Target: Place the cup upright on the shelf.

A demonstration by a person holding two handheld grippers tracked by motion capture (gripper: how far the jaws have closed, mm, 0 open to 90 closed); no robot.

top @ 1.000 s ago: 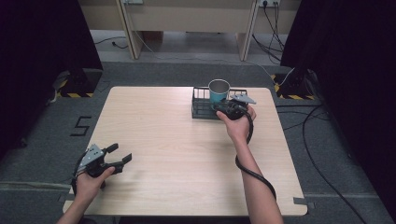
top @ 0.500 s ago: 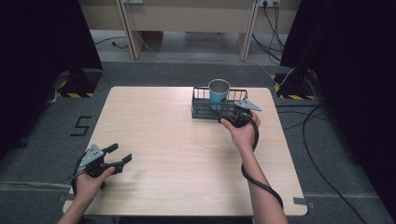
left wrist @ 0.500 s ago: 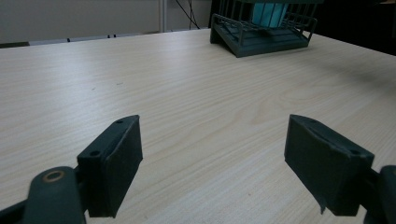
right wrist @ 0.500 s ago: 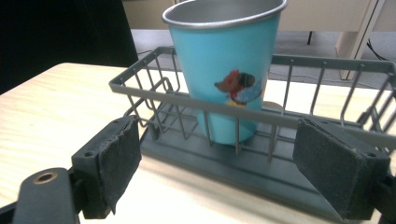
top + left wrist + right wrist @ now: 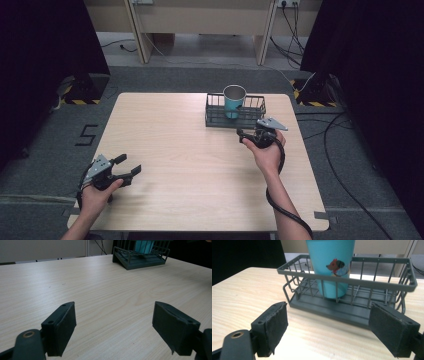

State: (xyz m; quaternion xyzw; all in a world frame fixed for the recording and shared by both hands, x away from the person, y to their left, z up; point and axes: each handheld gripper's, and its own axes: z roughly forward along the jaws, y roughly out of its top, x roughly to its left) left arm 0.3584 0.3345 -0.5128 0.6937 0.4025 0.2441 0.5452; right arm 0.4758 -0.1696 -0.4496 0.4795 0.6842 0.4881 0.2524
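A teal cup (image 5: 234, 100) (image 5: 330, 265) with a small picture on its side stands upright in a dark wire basket (image 5: 252, 120) (image 5: 359, 285) at the table's far right. My right gripper (image 5: 250, 134) (image 5: 332, 327) hovers just in front of the basket, open, with nothing between its jaws. Near the table's front left corner my left gripper (image 5: 127, 166) (image 5: 113, 330) is held open over bare wood, also with nothing in it. In the left gripper view the basket (image 5: 142, 257) with the cup (image 5: 143, 245) lies far off.
The light wooden table (image 5: 180, 150) has dark curtains on both sides and grey floor around it. Cables (image 5: 345, 165) run on the floor at the right. A desk's legs (image 5: 140, 30) stand beyond the far edge.
My right gripper has drawn back from the basket toward the person and a little to the right. The left gripper has barely moved.
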